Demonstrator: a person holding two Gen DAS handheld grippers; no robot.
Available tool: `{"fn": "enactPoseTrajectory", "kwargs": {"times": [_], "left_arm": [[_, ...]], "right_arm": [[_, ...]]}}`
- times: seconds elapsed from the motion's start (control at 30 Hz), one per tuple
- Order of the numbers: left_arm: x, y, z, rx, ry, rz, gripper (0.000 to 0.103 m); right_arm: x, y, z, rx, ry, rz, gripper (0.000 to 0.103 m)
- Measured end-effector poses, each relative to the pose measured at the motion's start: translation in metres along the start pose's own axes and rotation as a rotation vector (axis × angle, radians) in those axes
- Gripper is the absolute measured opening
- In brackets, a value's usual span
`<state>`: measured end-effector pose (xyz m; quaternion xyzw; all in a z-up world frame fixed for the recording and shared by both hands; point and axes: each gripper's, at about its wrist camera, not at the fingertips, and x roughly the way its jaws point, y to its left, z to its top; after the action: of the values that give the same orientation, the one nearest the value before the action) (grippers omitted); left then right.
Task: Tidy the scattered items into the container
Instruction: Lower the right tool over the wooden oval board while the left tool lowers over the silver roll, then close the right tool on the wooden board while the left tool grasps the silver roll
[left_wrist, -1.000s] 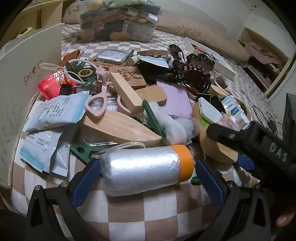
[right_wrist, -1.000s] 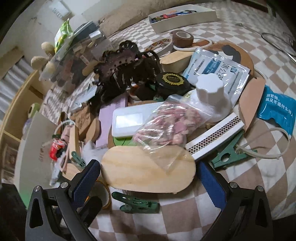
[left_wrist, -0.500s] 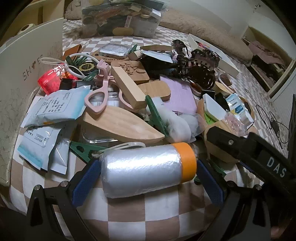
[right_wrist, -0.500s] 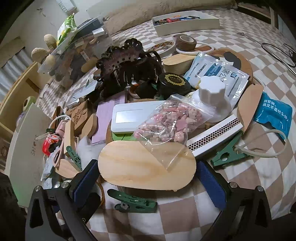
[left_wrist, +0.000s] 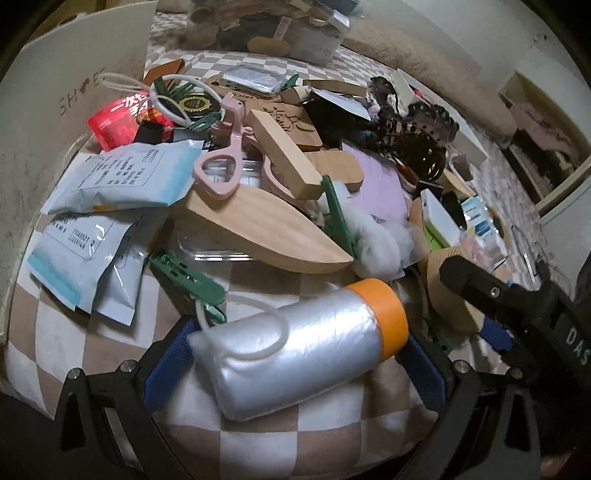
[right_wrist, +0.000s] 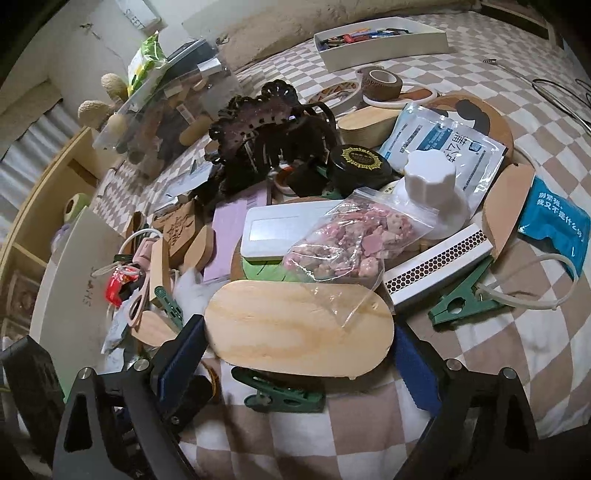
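Between the blue pads of the left gripper (left_wrist: 295, 354), a roll of clear film with an orange end cap (left_wrist: 303, 345) is being framed. Its long axis is lying across the gap, running from about 8 o'clock to 2 o'clock, with the cap pointing toward 2 o'clock. The left fingers (left_wrist: 168, 363) are standing apart on either side of the roll; whether the pads are already touching it cannot be told. A white looped cord (left_wrist: 258, 332) is draped over the roll's near end, and it is judged likely to be dragged along if the roll is lifted.

In the right wrist view, the right gripper (right_wrist: 295, 354) is likewise being held wide apart, clamped on nothing. A flat oval wooden board (right_wrist: 295, 328) is lying just ahead of it at 12 o'clock, long axis crosswise to the fingers, with a bag of pink pieces (right_wrist: 351, 243) overlapping its far edge. A green clip (right_wrist: 284, 393) is lying just beneath the board's near edge.

All items are resting on a bed covered by a checkered sheet (left_wrist: 258, 446). A clear storage box (left_wrist: 273, 29), already holding items and judged to be the container, is standing well away at 12 o'clock in the left view.

The left gripper is judged the nearer to a grasp. The coming move is turning on a closure across the roll's ends, since its length, not its width, is spanning the gap.
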<state>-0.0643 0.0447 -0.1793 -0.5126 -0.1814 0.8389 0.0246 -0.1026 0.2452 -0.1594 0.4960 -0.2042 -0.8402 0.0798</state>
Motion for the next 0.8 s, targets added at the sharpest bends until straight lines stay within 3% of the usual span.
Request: {"fn": "enactPoseTrajectory", "kwargs": {"times": [0.47,0.63,0.8], "left_arm": [[-0.008,0.023,0.005,-0.222,0.052,-0.14,0.103],[-0.01,0.02,0.003,-0.251,0.05,-0.114,0.103],[-0.014,0.009,-0.006,-0.193,0.003,-0.04,0.096]], "right_arm": [[0.001,0.0,-0.001,0.004,0.004,0.005,0.095],[0.001,0.0,-0.001,0.005,0.005,0.011,0.095],[0.001,-0.002,-0.002,0.021,0.015,0.033,0.095]]}}
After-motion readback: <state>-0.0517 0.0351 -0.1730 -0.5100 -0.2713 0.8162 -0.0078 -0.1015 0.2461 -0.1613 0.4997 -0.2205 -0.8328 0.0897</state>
